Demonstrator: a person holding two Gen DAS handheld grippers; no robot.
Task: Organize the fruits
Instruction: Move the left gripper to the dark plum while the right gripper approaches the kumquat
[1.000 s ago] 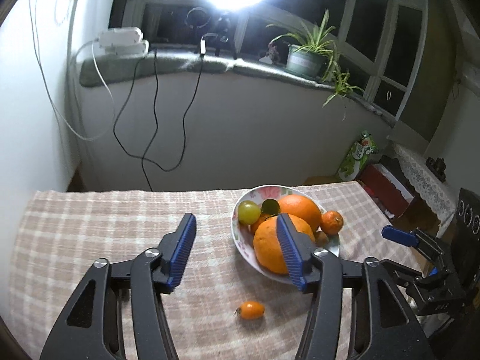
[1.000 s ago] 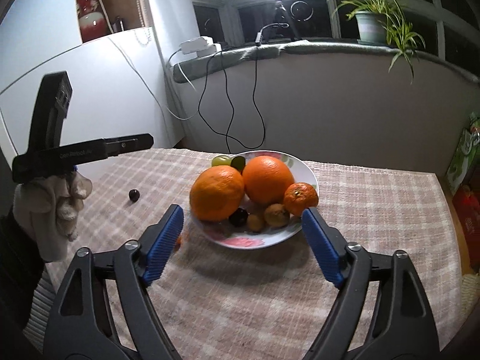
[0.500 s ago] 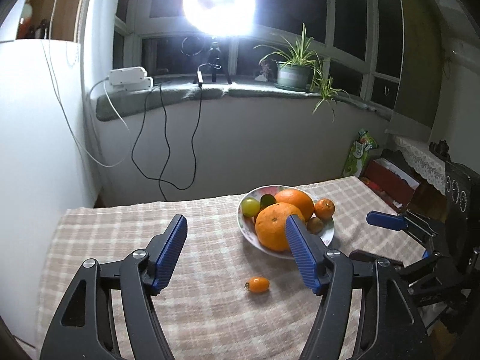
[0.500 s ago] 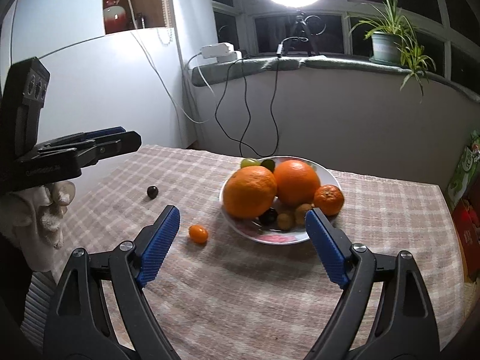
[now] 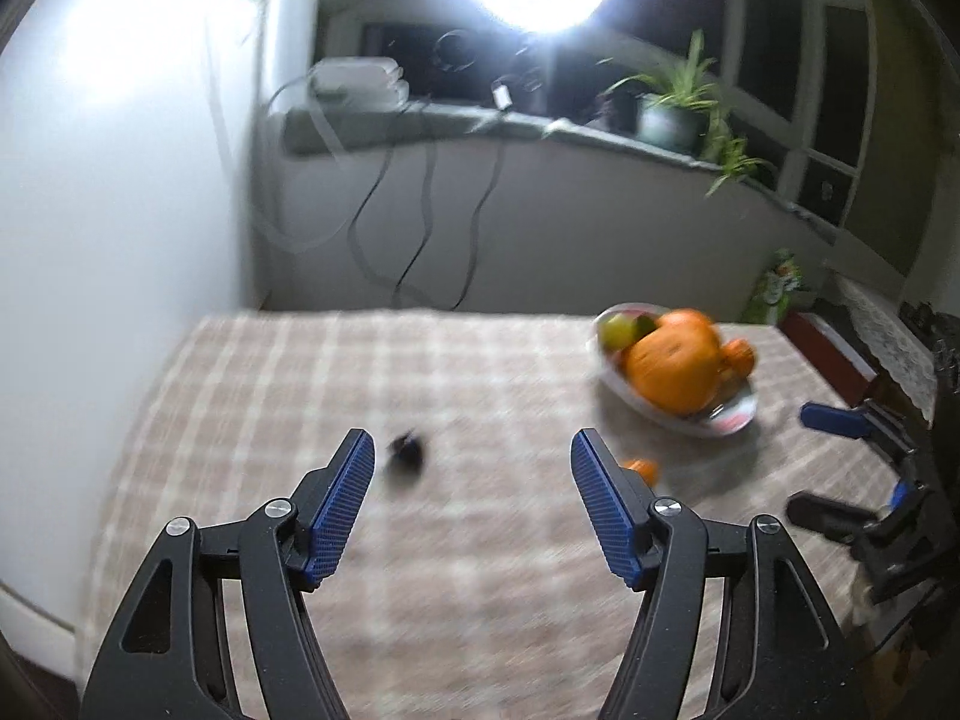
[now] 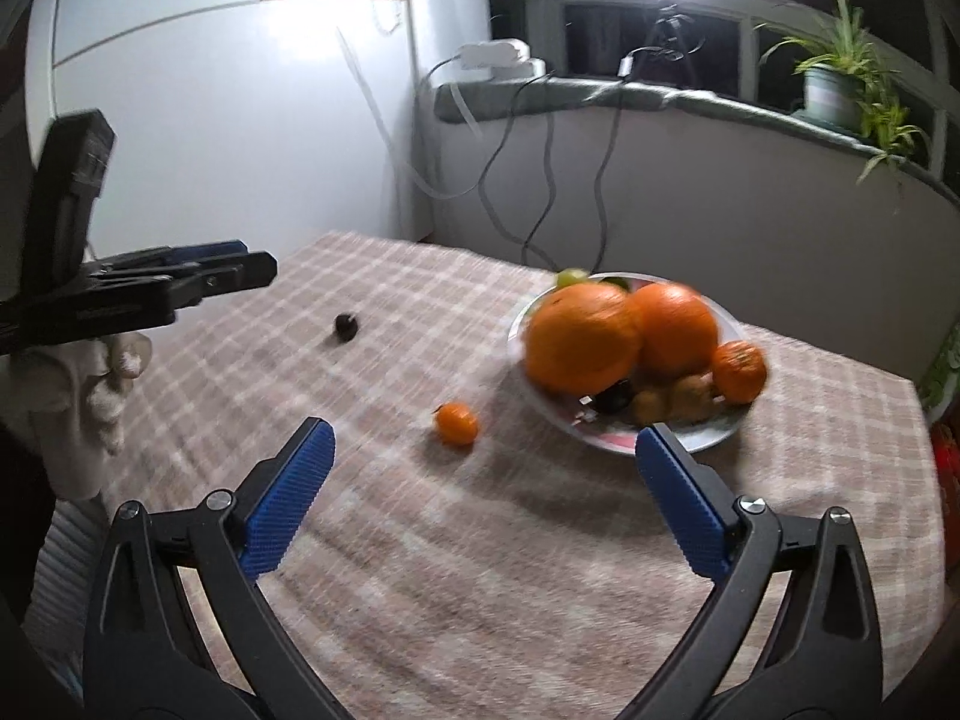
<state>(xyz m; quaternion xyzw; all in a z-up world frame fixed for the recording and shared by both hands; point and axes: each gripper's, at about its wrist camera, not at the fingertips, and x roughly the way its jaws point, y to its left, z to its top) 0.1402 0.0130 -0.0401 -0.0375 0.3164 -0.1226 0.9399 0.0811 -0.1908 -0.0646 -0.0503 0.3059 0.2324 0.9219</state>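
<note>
Dark fruit (image 5: 408, 450) newly ahead of left gripper (image 5: 472, 501) (empty, spread).

cloth (image 6: 540, 540) beige/white plaid | oranges (image 6: 582, 345) orange | pads (image 6: 282, 504) blue | berry (image 6: 345, 325) dark

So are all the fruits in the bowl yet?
Not quite. The bowl already holds two big oranges and smaller fruits. Nothing is in hand: the left claw is open and empty, and the right claw is opening, also empty. A small orange fruit and a dark fruit still lie on the tablecloth.
</note>
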